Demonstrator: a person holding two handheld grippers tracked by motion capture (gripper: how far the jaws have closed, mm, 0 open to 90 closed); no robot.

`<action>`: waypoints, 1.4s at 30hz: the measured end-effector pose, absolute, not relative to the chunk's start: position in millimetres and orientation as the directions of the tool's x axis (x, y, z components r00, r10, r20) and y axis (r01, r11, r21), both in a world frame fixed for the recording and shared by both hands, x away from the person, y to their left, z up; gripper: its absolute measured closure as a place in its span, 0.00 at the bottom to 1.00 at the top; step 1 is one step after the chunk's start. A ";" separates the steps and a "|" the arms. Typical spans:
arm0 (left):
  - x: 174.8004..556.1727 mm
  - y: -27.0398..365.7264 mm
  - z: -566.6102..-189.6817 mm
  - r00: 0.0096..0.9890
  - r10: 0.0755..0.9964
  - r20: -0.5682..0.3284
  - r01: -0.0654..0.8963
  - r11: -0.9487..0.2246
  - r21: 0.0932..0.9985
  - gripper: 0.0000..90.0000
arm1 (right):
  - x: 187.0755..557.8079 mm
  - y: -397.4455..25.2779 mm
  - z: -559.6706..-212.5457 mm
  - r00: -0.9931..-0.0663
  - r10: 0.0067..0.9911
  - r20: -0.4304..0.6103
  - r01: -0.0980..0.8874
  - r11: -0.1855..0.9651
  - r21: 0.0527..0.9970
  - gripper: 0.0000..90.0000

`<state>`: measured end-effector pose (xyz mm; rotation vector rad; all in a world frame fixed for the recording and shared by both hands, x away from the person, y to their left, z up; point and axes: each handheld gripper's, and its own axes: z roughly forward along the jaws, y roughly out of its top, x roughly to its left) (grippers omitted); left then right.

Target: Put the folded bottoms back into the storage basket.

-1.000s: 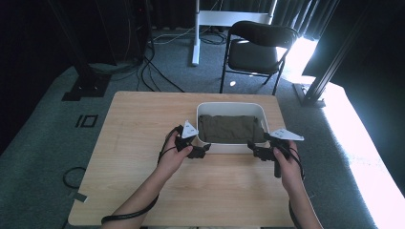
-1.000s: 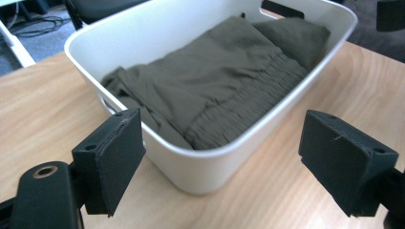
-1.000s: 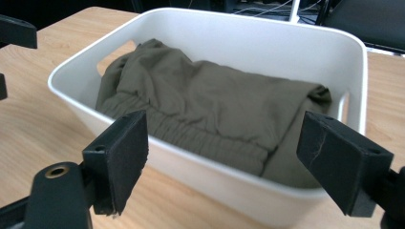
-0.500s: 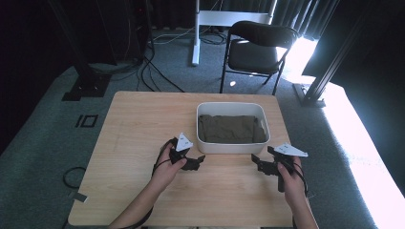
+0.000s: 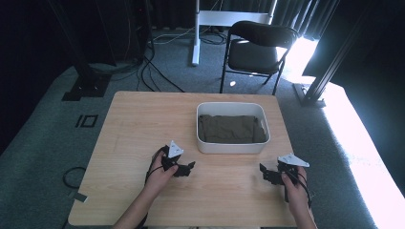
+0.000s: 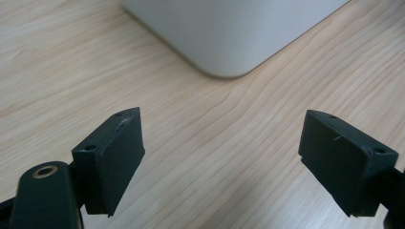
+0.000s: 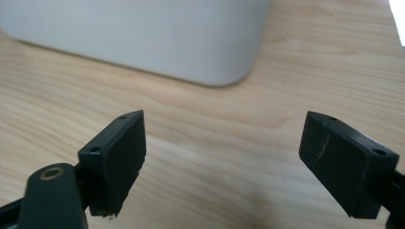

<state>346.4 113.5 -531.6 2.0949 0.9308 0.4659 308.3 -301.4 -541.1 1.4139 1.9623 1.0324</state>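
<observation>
High view: white bin (image 5: 233, 147) sat at table (image 5: 133, 129) centre-right, dark folded cloth (image 5: 231, 129) inside. Left gripper (image 5: 187, 168) at bin's 7 o'clock, right gripper (image 5: 265, 172) at 5 o'clock, both gaping, empty. Cloth likely soft, light; pinch a folded edge. Gripper views showed bin corners (image 6: 229, 67) (image 7: 215, 71), not the cloth.

My bench is a light wooden table (image 5: 143, 143) on grey carpet (image 5: 38, 143). Beyond its far edge stands a black folding chair (image 5: 255, 47), and a white frame leg (image 5: 196, 28) further back. Dark curtains (image 5: 296, 14) close the rear. Cables (image 5: 153, 67) trail left. Strong light, probably daylight, floods the floor at right.
</observation>
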 end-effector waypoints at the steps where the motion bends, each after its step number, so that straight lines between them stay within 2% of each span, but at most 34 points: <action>1: 346.4 116.2 -533.6 0.657 0.754 0.015 0.467 -0.422 0.777 0.19 | 307.5 -302.1 -541.9 -0.326 0.945 0.026 0.560 0.171 0.811 0.17; 8: 346.1 133.4 -535.0 0.625 0.781 -0.005 0.480 -0.379 0.791 0.19 | 304.4 -312.6 -551.5 -0.274 0.962 -0.003 0.586 0.169 0.793 0.17; 12: 348.7 153.1 -529.3 0.562 0.827 -0.014 0.483 -0.315 0.817 0.19 | 303.5 -315.5 -554.8 -0.246 0.969 -0.015 0.602 0.165 0.782 0.17; 22: 350.5 188.4 -536.9 0.441 0.897 0.034 0.543 -0.297 0.785 0.19 | 305.3 -318.8 -563.1 -0.194 0.981 -0.024 0.634 0.144 0.760 0.17; 27: 350.2 193.9 -545.9 0.414 0.909 0.050 0.577 -0.305 0.758 0.19 | 307.1 -319.5 -563.9 -0.202 0.979 -0.014 0.651 0.145 0.745 0.16; 29: 349.9 194.3 -548.8 0.411 0.910 0.048 0.587 -0.304 0.751 0.19 | 307.7 -320.2 -564.3 -0.198 0.980 0.020 0.665 0.119 0.737 0.16; 37: 348.3 192.7 -553.9 0.375 0.923 0.079 0.611 -0.311 0.728 0.19 | 308.6 -319.3 -564.5 -0.199 0.980 0.019 0.667 0.121 0.735 0.14; 42: 348.8 193.7 -554.6 0.325 0.945 0.025 0.652 -0.243 0.719 0.17 | 308.9 -318.6 -564.5 -0.194 0.981 0.020 0.668 0.118 0.735 0.13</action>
